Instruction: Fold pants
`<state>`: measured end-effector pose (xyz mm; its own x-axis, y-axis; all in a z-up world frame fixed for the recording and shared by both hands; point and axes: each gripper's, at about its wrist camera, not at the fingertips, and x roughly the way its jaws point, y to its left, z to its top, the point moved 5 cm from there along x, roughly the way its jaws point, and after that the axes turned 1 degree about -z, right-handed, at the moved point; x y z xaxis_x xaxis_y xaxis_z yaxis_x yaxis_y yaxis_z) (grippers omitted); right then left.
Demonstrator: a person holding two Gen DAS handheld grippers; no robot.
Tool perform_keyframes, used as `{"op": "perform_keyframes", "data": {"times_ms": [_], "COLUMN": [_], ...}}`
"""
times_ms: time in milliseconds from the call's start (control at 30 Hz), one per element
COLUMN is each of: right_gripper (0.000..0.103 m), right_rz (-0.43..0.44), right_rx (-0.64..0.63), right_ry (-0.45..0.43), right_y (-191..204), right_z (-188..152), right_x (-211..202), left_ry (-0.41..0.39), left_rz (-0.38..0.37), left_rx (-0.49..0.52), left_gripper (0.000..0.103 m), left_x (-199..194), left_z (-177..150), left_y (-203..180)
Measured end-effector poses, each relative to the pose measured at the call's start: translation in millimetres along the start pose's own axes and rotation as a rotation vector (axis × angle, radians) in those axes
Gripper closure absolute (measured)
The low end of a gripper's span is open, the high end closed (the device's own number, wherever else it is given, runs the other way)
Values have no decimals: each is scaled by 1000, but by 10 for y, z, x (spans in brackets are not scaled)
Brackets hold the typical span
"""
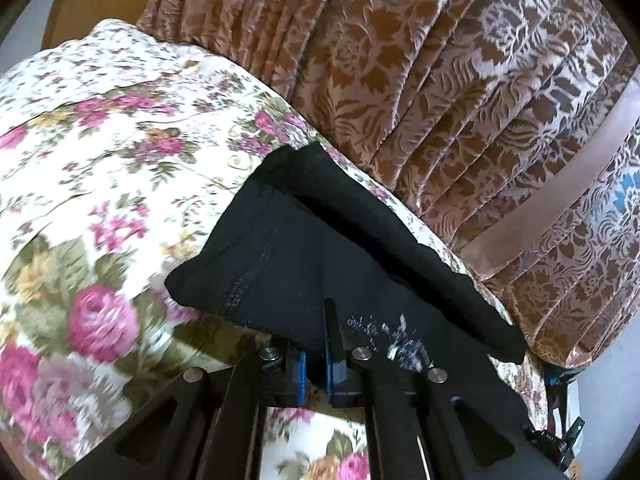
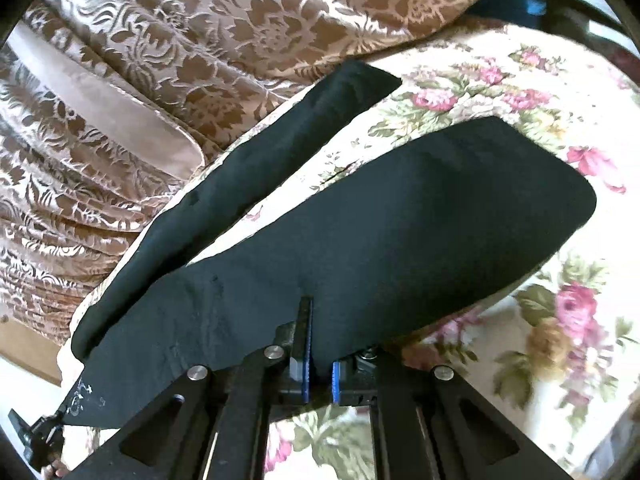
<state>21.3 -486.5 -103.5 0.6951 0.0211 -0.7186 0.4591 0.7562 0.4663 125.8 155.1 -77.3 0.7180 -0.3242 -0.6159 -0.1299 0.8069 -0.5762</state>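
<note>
Both tongs are clamping down on the black pants (image 1: 304, 264), one at each side of the near edge. Left gripper (image 1: 316, 344) has its jaws pinched tight on the cloth, next to a patch of pale lettering (image 1: 396, 336), and the fabric is draping over its fingers. Right gripper (image 2: 318, 344) is doing the same, jaws closed on the dark cloth with one finger standing up through a fold.

Pants are lying on a bed covered by a flowery bedspread (image 1: 100, 168), close to its edge where a brown patterned curtain (image 1: 400, 64) is hanging. From the right wrist view the two legs are spreading apart in a V, the far one running along the bed's edge beside the curtain and the near one lying broad across the bedspread (image 2: 540, 240).

Two holds on one edge look to me like the way to keep it straight and taut, so the cloth travels as a flat sheet. I am guessing the fold is only beginning, since the legs are not yet lying together.
</note>
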Motion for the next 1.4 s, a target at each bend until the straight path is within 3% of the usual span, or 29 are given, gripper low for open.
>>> {"op": "perform_keyframes", "data": {"times_ms": [300,500,600,633,667,700,767,867,933,967,1000,1033,1133,1233,1333,1400], "right_gripper": [96,96,93,90,79,59,49,50,55,64,82,94,96,96,96,95], "right_rz": [7,-23,5,11,36,43,53,14,-13,-39,-71,-110,-152,-204,-304,-307], "right_rx": [-14,16,72,80,108,137,203,269,289,294,291,283,240,152,133,172], "right_ry": [-11,67,64,59,47,39,2,-35,-53,-60,-60,-56,-75,-153,-61,-52], "right_y": [-191,-454,-586,-609,-664,-713,-860,-1094,-1193,-1244,-1285,-1319,-1314,-1168,-1234,-1323], "right_z": [-171,-534,-614,-616,-604,-593,-533,-402,-318,-262,-204,-155,-51,41,-30,-111], "right_x": [-502,-410,-409,-420,-446,-465,-528,-547,-538,-533,-516,-493,-528,-688,-508,-473], "left_ry": [1,96,119,117,114,111,116,129,129,130,133,134,139,157,174,176], "left_rz": [10,113,147,148,150,152,161,165,162,163,164,167,181,211,239,266], "left_rx": [1,11,33,35,41,44,57,71,66,64,67,70,77,92,87,98], "left_gripper": [97,97,97,97,97,97,97,97,96,96,96,96,95,94,92,86], "left_x": [-516,-309,-262,-268,-276,-285,-260,-231,-219,-222,-217,-218,-244,-234,-204,-236], "left_z": [-421,-789,-897,-898,-891,-879,-858,-888,-882,-882,-879,-882,-887,-907,-935,-942], "left_y": [211,479,537,537,531,521,492,496,494,500,498,497,477,472,497,497]}}
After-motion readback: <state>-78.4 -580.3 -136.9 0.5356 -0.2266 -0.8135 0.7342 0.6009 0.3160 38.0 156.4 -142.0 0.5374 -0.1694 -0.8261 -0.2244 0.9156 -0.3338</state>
